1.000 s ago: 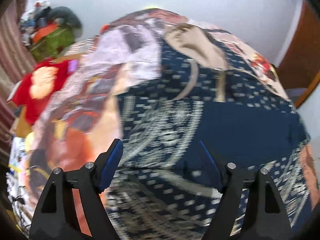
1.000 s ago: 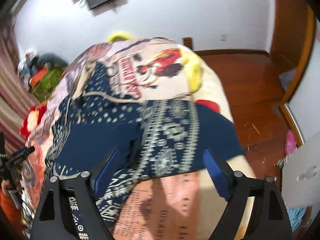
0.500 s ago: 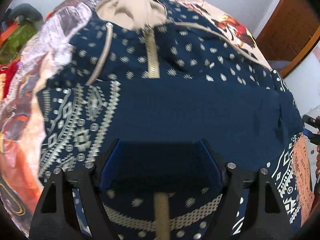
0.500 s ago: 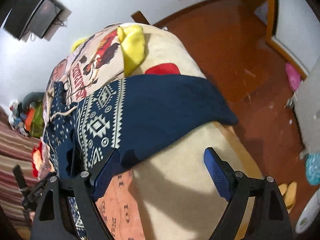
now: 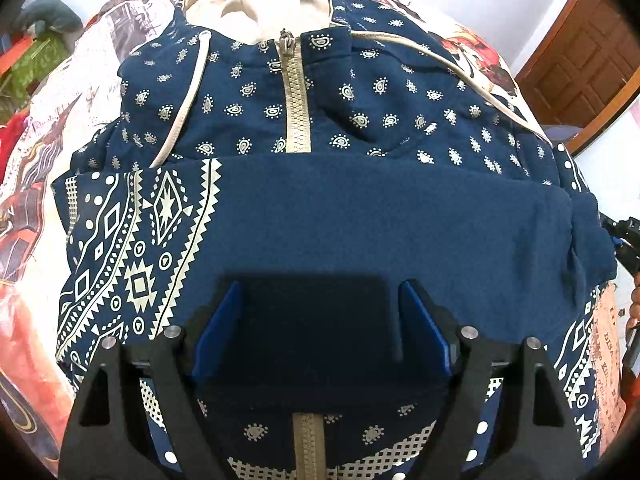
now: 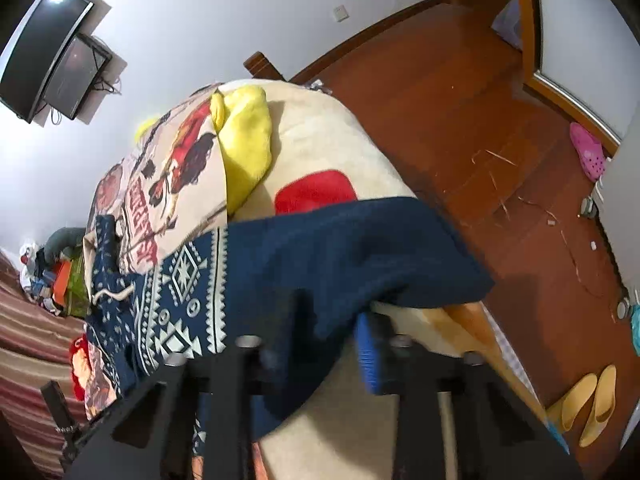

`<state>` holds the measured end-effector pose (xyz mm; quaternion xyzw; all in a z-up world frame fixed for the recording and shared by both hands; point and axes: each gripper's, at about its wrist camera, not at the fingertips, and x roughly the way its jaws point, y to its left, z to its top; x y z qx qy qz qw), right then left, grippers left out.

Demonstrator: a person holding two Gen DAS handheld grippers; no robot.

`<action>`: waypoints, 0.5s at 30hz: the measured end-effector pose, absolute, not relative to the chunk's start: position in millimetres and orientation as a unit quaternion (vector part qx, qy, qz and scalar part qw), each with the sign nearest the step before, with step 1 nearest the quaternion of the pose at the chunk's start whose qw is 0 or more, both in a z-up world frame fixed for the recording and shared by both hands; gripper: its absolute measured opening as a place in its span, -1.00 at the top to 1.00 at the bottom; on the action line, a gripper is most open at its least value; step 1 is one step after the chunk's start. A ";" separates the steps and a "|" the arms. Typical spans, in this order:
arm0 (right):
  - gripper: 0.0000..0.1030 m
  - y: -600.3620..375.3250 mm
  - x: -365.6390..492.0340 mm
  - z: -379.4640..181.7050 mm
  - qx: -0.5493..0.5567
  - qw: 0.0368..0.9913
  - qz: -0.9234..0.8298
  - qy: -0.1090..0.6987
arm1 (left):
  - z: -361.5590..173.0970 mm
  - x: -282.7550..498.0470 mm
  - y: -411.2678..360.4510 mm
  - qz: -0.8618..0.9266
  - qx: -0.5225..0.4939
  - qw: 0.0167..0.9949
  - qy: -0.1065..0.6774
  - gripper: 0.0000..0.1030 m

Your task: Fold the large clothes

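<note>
My left camera sits low and close over the navy hoodie [image 5: 360,208], facing up the bed [image 5: 48,184] toward the wall. My right camera looks from the bed's edge across the same hoodie [image 6: 320,248], taking in the wooden floor [image 6: 460,120] too.

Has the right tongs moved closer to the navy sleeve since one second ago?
Yes. The right tongs went forward and down toward the bed edge; the navy sleeve, earlier well ahead, now lies between its fingers.
</note>
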<state>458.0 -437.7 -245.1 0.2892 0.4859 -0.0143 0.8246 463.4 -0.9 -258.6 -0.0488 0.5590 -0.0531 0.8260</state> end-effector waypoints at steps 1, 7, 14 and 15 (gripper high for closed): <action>0.80 -435.8 457.9 -240.8 0.282 0.830 -0.014 0.481 | -257.0 463.4 0.1 -0.051 -0.048 0.825 0.560 -0.59; 0.86 -414.8 447.3 -195.1 0.252 0.865 0.012 0.435 | -228.7 452.1 5.8 -0.043 -0.041 0.841 0.537 -0.58; 0.87 -360.9 424.6 -104.3 0.209 0.907 0.086 0.357 | -185.0 430.7 21.3 -0.041 -0.058 0.864 0.499 -0.58; 0.87 -350.9 421.1 -95.0 0.204 0.909 0.098 0.350 | -179.8 426.4 23.7 -0.043 -0.064 0.866 0.494 -0.58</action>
